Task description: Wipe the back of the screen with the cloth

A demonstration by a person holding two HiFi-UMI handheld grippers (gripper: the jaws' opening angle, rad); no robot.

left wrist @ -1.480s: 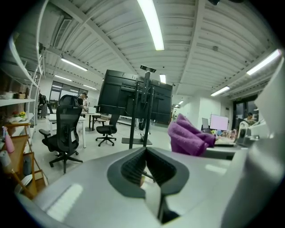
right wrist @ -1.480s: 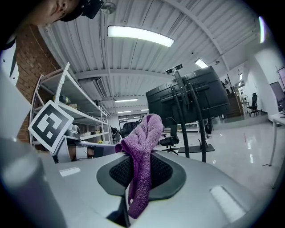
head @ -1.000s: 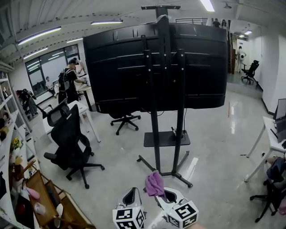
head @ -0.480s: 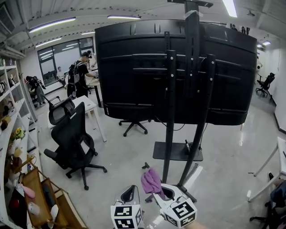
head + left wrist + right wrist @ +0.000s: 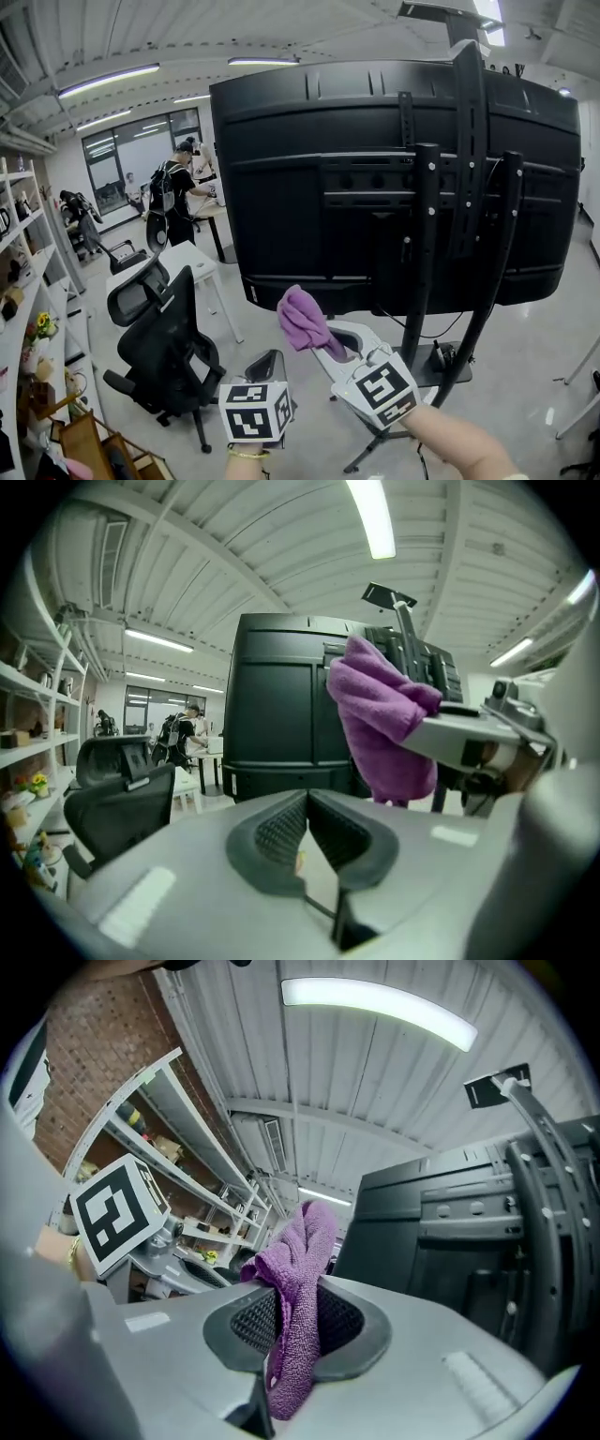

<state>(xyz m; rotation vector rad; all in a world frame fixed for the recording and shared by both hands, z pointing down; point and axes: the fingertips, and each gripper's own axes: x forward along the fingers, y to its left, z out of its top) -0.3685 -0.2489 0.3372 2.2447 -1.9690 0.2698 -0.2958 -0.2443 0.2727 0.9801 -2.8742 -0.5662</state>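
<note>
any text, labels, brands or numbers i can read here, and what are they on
No words or numbers can be read anywhere.
Screen: a small white sticker sits at the lower corner of its back, too small to read.
Left cube and right cube: black-and-white square markers only, no letters.
Cloth: no tag or print shows.

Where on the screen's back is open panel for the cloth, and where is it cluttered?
The left part of the screen's back is bare, from its left edge to the stand's uprights. Right of that, uprights and mount column crowd the panel. The cloth is in the right gripper.
</note>
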